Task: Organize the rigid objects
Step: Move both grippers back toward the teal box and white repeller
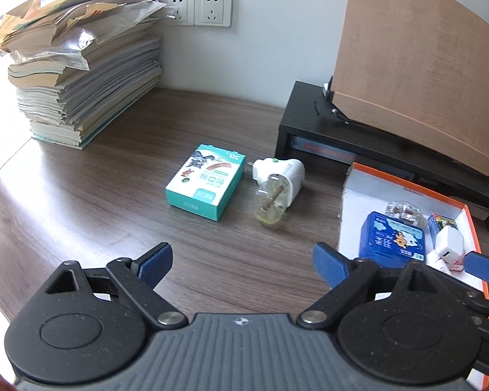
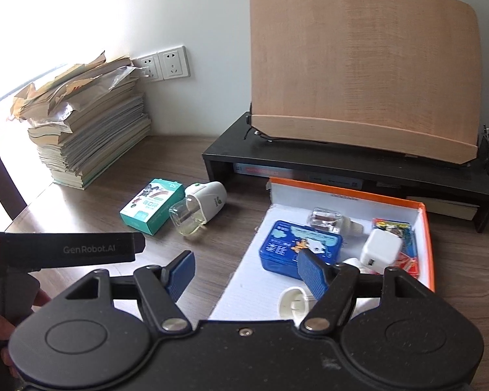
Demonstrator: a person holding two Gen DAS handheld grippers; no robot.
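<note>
Ahead of the left gripper (image 1: 243, 265), whose ribbed blue pads stand spread over bare wood-grain desk (image 1: 114, 195), lie a teal cardboard box (image 1: 206, 181) and, just right of it, a white plug-in mosquito repeller (image 1: 278, 176) on its side with a clear glass bottle. The right gripper (image 2: 246, 272) is spread too, gripping nothing, above the near edge of an orange-rimmed tray (image 2: 423, 224) — inside it sit a blue rectangular tin (image 2: 298, 244), a clear bottle (image 2: 327, 220), a white USB charger (image 2: 379, 249). Beyond stand a black riser (image 2: 309, 159), a wooden board (image 2: 363, 65) and, far left, stacked papers (image 2: 91, 120).
</note>
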